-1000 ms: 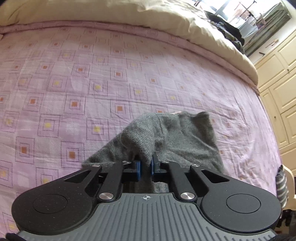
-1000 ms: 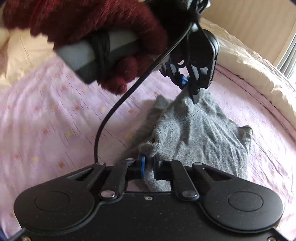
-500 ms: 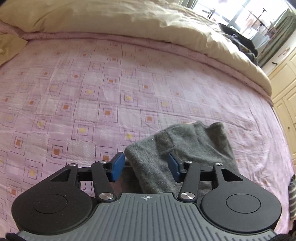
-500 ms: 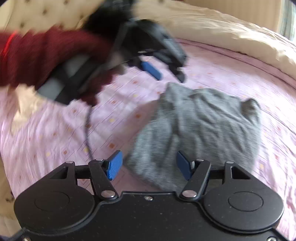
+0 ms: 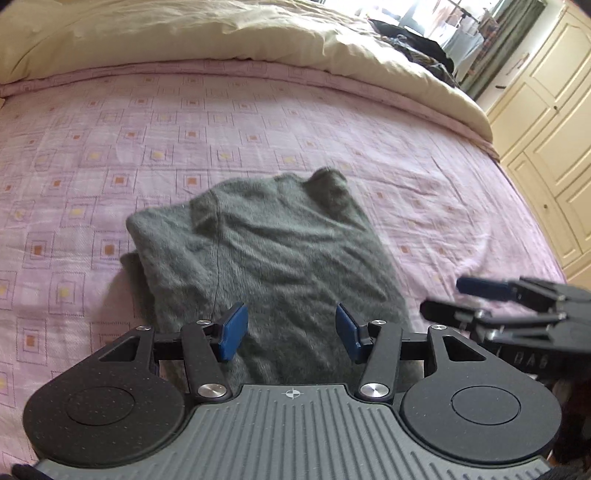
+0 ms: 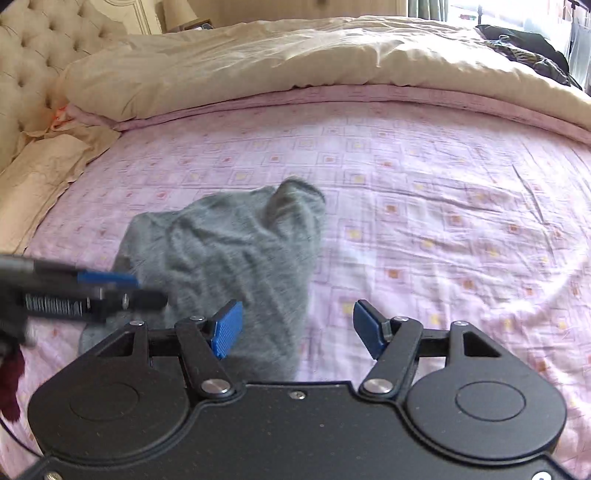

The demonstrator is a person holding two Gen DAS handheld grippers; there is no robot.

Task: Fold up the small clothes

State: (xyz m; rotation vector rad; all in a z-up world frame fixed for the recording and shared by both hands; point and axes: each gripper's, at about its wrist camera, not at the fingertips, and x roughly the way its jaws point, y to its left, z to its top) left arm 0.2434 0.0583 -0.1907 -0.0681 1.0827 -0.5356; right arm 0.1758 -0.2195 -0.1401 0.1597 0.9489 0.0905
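A small grey knitted garment lies folded on the pink patterned bedsheet. It also shows in the right wrist view, left of centre. My left gripper is open and empty, hovering over the garment's near end. My right gripper is open and empty, over the garment's right edge and the bare sheet. The right gripper also shows at the right of the left wrist view, and the left gripper at the left of the right wrist view.
A cream duvet is bunched along the far side of the bed. A tufted headboard and pillow lie at the left. Cream cupboards stand at the right. Dark clothes lie far right.
Both grippers were shut on the grey garment a second ago. They opened, let it drop flat on the sheet, and have pulled back from it.
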